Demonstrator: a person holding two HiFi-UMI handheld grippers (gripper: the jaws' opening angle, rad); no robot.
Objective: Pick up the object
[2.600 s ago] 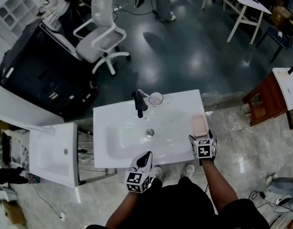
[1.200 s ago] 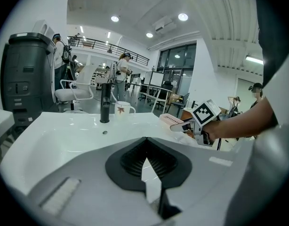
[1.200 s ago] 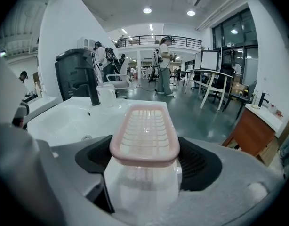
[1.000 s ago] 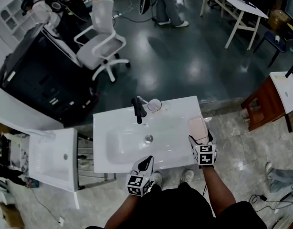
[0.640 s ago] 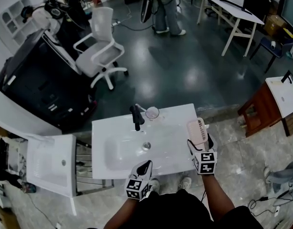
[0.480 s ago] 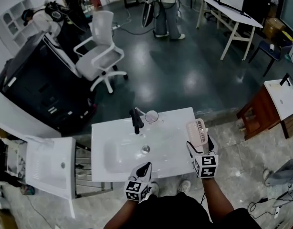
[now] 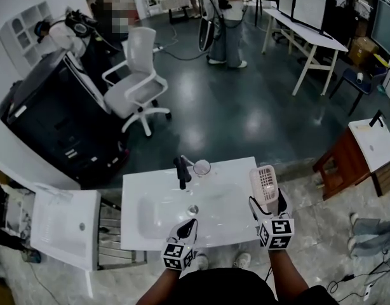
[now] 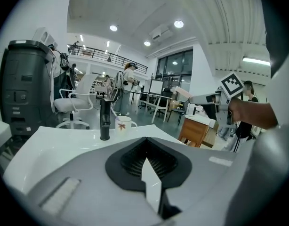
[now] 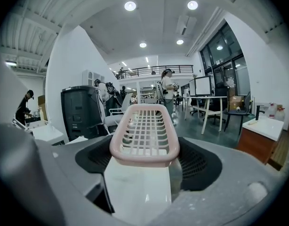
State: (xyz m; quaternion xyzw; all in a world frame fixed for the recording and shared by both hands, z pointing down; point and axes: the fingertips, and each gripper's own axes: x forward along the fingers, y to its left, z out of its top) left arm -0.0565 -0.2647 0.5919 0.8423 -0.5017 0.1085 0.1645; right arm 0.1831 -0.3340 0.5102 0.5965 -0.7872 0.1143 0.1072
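A pink plastic slatted basket (image 7: pixel 263 183) hangs in the air above the right end of the white washbasin (image 7: pixel 150 199). My right gripper (image 7: pixel 266 202) is shut on the basket's near rim. In the right gripper view the basket (image 9: pixel 144 135) juts straight out from between the jaws of the right gripper (image 9: pixel 143 166). My left gripper (image 7: pixel 190 225) hovers at the basin's front edge, shut and holding nothing. In its own view the left gripper (image 8: pixel 151 173) has its fingers pressed together over the basin top.
A black faucet (image 7: pixel 180 170) and a white cup (image 7: pixel 201 167) stand at the basin's back edge. A second white basin (image 7: pixel 61 227) sits to the left. A wooden cabinet (image 7: pixel 347 164) stands to the right. Beyond are a white office chair (image 7: pixel 134 75) and a black machine (image 7: pixel 49 119).
The right gripper has lifted the pink basket off the basin's right rim and tipped it upward. The left gripper has stayed at the front edge.
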